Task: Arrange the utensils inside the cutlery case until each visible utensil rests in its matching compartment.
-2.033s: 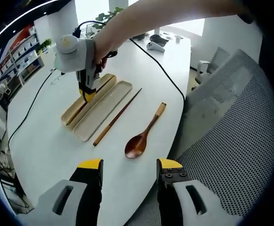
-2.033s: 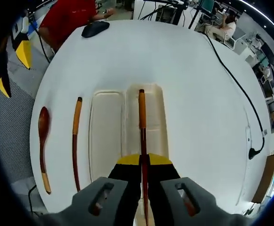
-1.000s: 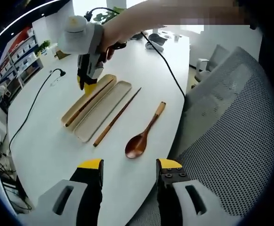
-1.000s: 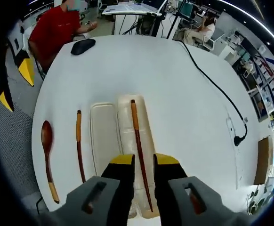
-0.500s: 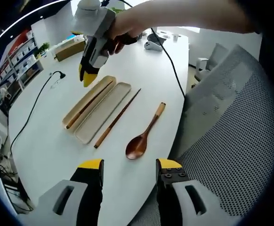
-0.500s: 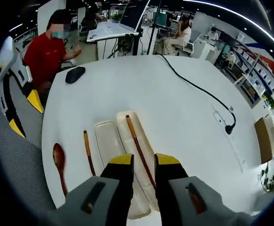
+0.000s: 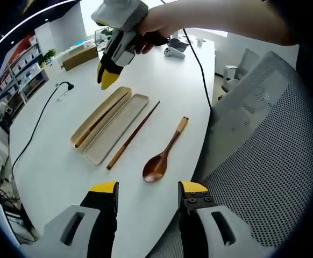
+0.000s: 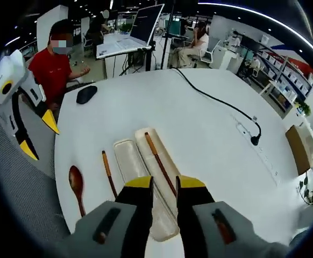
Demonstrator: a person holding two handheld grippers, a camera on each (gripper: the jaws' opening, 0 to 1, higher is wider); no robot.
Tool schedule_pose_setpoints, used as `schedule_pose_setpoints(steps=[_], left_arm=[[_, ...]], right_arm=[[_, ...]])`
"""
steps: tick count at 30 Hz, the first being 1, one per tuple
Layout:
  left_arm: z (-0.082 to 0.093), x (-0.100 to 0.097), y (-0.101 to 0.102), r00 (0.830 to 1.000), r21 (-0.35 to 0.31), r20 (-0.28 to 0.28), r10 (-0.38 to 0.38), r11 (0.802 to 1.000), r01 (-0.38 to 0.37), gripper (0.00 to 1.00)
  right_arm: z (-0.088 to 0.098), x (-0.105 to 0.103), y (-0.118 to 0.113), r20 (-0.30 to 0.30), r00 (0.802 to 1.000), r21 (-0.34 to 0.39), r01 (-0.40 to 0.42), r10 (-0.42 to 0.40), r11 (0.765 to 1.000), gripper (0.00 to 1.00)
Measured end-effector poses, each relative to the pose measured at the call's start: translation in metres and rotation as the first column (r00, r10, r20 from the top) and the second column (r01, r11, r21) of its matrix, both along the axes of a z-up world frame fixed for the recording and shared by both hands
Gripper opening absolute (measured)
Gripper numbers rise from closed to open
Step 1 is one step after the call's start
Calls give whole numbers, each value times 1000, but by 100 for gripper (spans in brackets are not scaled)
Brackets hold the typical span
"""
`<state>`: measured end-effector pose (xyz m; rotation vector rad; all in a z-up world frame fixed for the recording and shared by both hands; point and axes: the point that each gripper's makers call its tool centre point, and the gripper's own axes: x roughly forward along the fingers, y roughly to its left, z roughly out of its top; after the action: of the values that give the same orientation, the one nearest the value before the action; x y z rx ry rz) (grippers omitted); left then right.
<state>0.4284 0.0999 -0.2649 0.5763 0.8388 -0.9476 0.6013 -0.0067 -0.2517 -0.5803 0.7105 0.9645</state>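
**A:** One chopstick (image 7: 100, 119) lies in the cutlery case (image 7: 111, 124); the second chopstick (image 7: 134, 134) and spoon (image 7: 165, 151) wait on the table (image 7: 49, 161), right gripper (image 8: 164, 183) empty, jaws apart.

**B:** Left gripper (image 7: 146, 188) is spread too. The thin stick could roll when pinched.

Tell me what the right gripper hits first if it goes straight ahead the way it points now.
Probably the cutlery case: the right gripper aims between its two trays, near the chopstick lying in one. It hangs above the table, so depth is uncertain.

case (image 7: 104, 124) open, one chopstick (image 7: 100, 119) inside | chopstick (image 7: 133, 134), spoon (image 7: 164, 153) beside
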Motion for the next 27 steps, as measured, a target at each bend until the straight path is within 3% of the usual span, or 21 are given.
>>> schedule_pose_setpoints(steps=[6,20,27], left_arm=[[0,0,0,1000,0,-1,-2,1000,2,45],[-1,-2,0,1000,3,-2,-4,1000,4,45],[-1,-1,0,1000,1,-2,-1,1000,1,45]], right_arm=[[-6,-6,-12,15,1000,-41,10,-9,999,14],[-31,-32,-24,-36,999,-69,6,-8,998,14],[-45,-43,-25,-66,997,-104,-41,34,994,14]])
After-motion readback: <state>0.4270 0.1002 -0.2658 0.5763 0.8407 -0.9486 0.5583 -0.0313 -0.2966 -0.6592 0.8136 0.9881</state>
